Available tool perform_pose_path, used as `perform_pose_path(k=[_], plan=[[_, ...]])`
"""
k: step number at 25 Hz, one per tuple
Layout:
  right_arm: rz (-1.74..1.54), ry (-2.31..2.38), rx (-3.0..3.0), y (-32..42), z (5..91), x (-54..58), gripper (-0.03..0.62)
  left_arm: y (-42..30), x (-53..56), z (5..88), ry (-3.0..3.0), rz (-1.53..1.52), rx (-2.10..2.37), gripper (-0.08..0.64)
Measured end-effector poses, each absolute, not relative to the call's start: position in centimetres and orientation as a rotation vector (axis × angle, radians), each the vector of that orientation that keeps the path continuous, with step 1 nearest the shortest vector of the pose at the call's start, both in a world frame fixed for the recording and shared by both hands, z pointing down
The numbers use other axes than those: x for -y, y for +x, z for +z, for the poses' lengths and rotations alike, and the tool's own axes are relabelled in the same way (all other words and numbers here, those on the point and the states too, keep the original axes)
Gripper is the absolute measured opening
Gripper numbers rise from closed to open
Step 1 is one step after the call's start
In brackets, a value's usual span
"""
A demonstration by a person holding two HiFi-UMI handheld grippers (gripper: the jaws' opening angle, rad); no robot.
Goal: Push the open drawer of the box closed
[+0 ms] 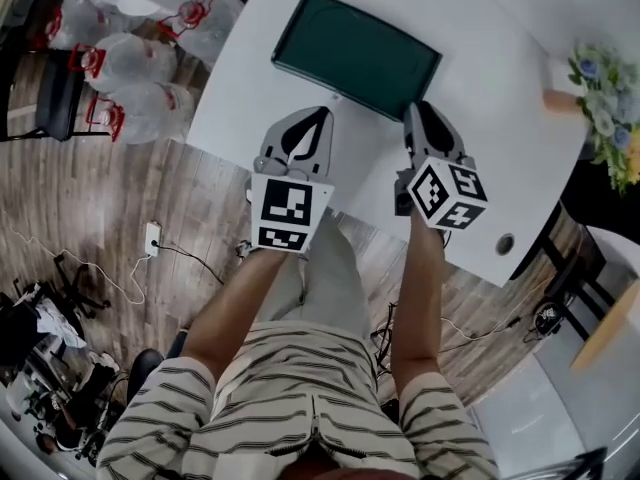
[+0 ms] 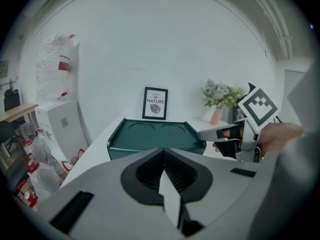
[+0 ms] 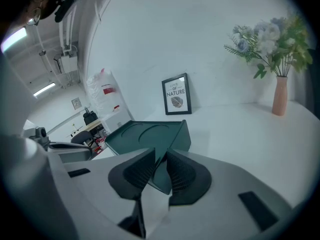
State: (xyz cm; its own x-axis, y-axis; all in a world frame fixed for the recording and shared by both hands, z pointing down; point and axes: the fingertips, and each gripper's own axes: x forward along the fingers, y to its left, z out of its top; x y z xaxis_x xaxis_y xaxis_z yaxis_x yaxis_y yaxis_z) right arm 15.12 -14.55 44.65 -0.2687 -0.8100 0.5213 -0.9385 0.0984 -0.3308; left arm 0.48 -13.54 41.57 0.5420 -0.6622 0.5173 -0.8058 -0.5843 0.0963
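A dark green box [image 1: 355,53] lies flat on the white table [image 1: 490,118], its top moulded with two round recesses [image 2: 152,131]. From here no drawer front stands out from its near side [image 2: 150,150]. My left gripper [image 1: 318,116] points at the box's near left side from a short way off, jaws shut and empty [image 2: 164,156]. At the box's near right corner [image 3: 177,134], my right gripper [image 1: 415,108] holds its jaws a narrow gap apart [image 3: 159,156] with nothing between them. Each gripper shows in the other's view: the right gripper [image 2: 220,133], the left gripper [image 3: 65,146].
A framed print [image 2: 155,103] leans on the wall behind the box. A vase of flowers [image 3: 280,94] stands at the table's right. Large water bottles [image 1: 140,68] lie on the wooden floor to the left. The table has a cable hole [image 1: 505,243] near its front edge.
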Motion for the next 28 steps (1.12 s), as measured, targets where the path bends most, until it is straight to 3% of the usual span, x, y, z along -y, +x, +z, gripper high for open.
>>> perform_pose_path(k=[8, 16, 28], plan=[[1.004, 1.767, 2.117, 15.2, 44.1, 14.3, 0.074, -1.0, 11.5, 37.5, 2.495, 0.635, 1.238, 0.0], [0.887, 1.803, 2.19, 13.8, 37.8, 12.2, 0.001, -1.7, 9.8, 33.5, 2.521, 0.578, 1.253, 0.0], [0.751, 1.779, 2.308, 11.6, 28.1, 6.6, 0.009, -0.2, 6.7, 26.6, 2.578, 0.491, 1.215, 0.0]])
